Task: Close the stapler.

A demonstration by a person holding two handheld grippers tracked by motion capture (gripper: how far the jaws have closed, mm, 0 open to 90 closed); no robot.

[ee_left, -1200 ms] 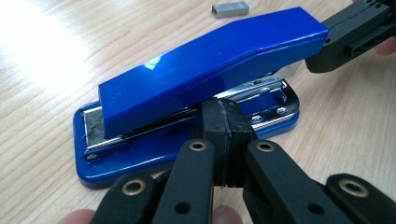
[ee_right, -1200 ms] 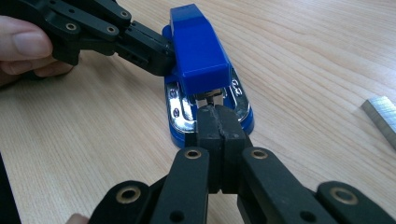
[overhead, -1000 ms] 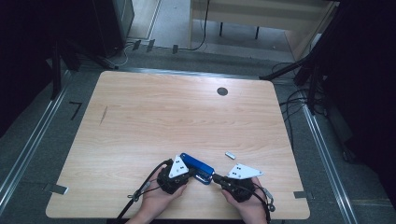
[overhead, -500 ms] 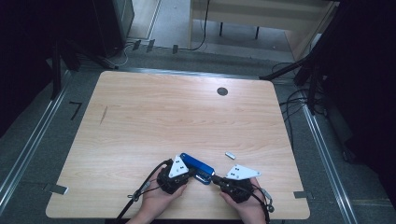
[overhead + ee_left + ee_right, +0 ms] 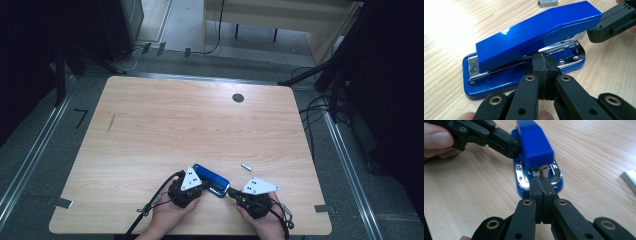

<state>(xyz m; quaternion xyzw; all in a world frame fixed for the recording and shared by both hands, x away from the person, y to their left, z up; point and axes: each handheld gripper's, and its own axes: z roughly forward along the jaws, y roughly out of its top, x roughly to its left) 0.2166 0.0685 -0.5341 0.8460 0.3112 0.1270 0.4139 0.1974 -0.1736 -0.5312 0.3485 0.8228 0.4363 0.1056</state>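
Near the front edge of the wooden counter [image 5: 150, 130] we see a blue stapler [image 5: 212, 180] lying flat on its base, set at a slant between our two hands. From above, the left tongs [image 5: 204, 185] sit against the stapler's near long side, and the right tongs [image 5: 231, 192] come up to its right-hand end. Each carries a grey three-cornered plate on top, and a dark cable trails from each toward the counter's front edge.

Looking along the left tongs [image 5: 546, 72], we find both jaws pressed together with nothing between them, their tip resting at the stapler's [image 5: 524, 52] side, just by the chrome rail under the blue top arm. The other tongs show at the upper right there, touching the far end of the top arm.

Along the right tongs [image 5: 540, 186] the jaws are likewise closed flat on each other, gripping nothing, their tip at the chrome end of the stapler [image 5: 535, 147]. The left tongs reach in from the upper left and touch the stapler's side.

A small strip of staples [image 5: 246, 165] lies on the counter a little beyond the stapler, apart from it.
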